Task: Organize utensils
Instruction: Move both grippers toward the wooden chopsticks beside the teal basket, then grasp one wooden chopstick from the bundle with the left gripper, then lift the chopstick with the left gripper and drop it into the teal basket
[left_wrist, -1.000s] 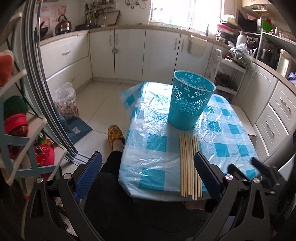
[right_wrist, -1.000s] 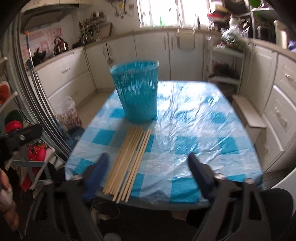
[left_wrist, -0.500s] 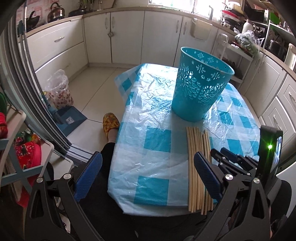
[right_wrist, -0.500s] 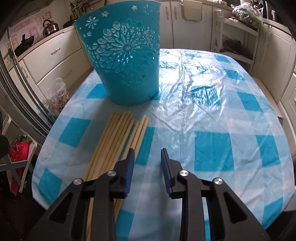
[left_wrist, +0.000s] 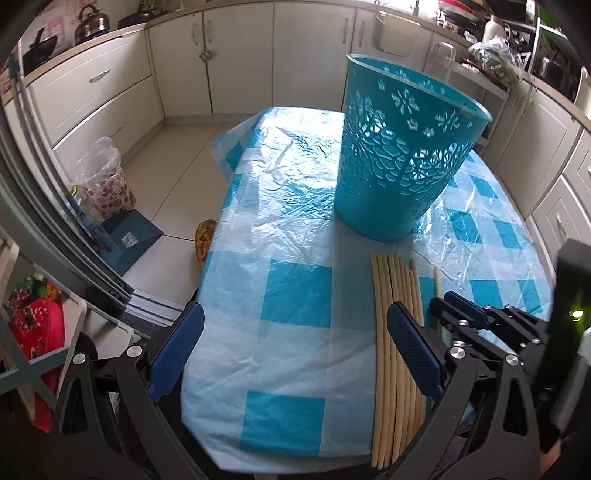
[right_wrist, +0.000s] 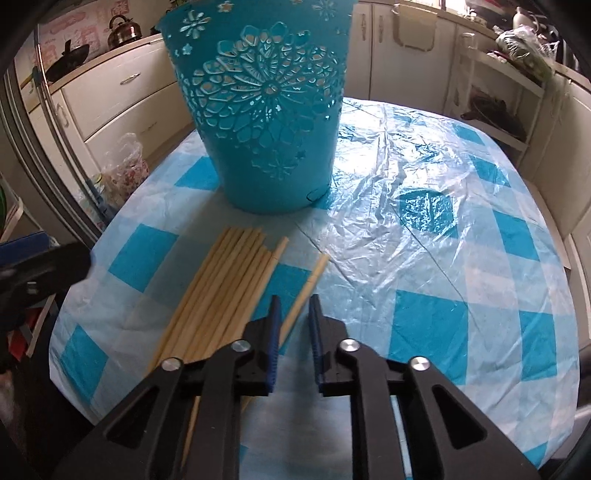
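Several wooden chopsticks (left_wrist: 388, 280) (right_wrist: 229, 280) lie side by side on the blue-checked table (left_wrist: 295, 258) (right_wrist: 443, 258), in front of an upright turquoise cut-out basket (left_wrist: 402, 155) (right_wrist: 266, 110). One chopstick (right_wrist: 314, 275) lies apart, to the right of the bundle. My right gripper (right_wrist: 294, 301) is low over it. Its jaws are closing with that stick between them, and the pads do not press on it. My left gripper (left_wrist: 295, 314) is wide open with only tablecloth between its fingers. Its right finger (left_wrist: 410, 343) hangs over the bundle.
A clear plastic sheet covers the cloth. White kitchen cabinets (left_wrist: 240, 62) ring the room. On the floor to the left are a plastic bag (left_wrist: 103, 181), a blue dustpan (left_wrist: 129, 236) and a person's slipper (left_wrist: 205, 236). A rack with red items (left_wrist: 33, 332) stands at the far left.
Both grippers came down and closer to the table. The right jaws went from wide apart to narrow around one chopstick, which now lies apart from the bundle.
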